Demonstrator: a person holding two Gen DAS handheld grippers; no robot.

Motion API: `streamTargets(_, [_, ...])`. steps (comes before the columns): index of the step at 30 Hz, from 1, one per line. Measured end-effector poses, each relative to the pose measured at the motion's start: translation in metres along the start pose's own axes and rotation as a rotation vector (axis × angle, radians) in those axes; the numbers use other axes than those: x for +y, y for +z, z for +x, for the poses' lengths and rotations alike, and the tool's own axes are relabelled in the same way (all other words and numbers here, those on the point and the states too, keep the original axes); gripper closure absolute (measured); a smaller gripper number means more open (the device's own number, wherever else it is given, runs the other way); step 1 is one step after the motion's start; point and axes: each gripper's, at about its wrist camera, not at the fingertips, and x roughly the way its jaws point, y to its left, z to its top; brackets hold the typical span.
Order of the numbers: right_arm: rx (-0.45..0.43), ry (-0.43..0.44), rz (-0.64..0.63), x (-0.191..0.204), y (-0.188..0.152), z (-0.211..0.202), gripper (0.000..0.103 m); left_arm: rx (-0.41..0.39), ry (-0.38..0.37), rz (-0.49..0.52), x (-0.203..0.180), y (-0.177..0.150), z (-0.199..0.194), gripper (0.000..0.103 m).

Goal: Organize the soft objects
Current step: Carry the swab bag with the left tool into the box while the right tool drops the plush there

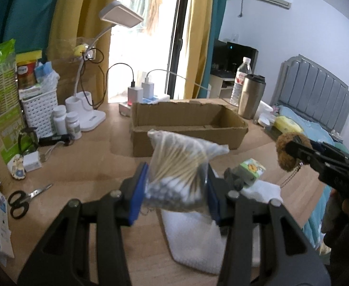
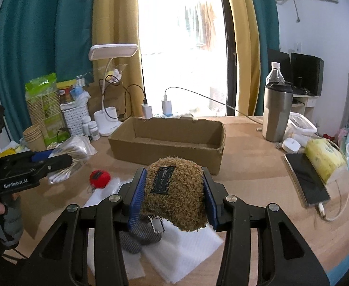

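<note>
**Both tools loaded, held above the table in front of the box**

Left tool (image 1: 175, 190): its blue pads are clamped on a clear bag of cotton swabs (image 1: 184, 164), gripped at the lower part with the wooden sticks fanning up above the pads. The bag hangs clear of the table (image 1: 83, 166).

Right tool (image 2: 173, 190): clamped on a brown fuzzy plush pouch (image 2: 176, 193) (a dark label shows on its near face, and a metal zipper pull hangs from its underside). The pouch is also off the table.

An open cardboard box (image 2: 167, 143) stands on the table beyond both tools, its inside bare as far as the views show.

On the table below the tools lie white foam sheets (image 2: 184, 252), with a grey fabric item (image 2: 138, 236) on them and a small red ball (image 2: 100, 178) just to their far left. A green printed small item (image 1: 252, 169) sits on the foam in the left view.

Scissors (image 1: 24, 199) lie at near left. A steel tumbler (image 2: 275, 114) and a phone (image 2: 306, 178) stand to the right.
</note>
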Motion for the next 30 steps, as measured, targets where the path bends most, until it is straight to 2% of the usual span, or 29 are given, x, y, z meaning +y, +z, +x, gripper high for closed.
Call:
streamTargets(19, [0.025,0.007,0.031,-0.033,0.050,0.061,0.056,0.029,-0.011,0.015,0.006,0.064,0.059,0.057])
streamTargets(30, [0.047,0.012,0.040,-0.044,0.068,0.093,0.055,0.053,-0.027,0.024,0.013,0.082,0.093,0.057])
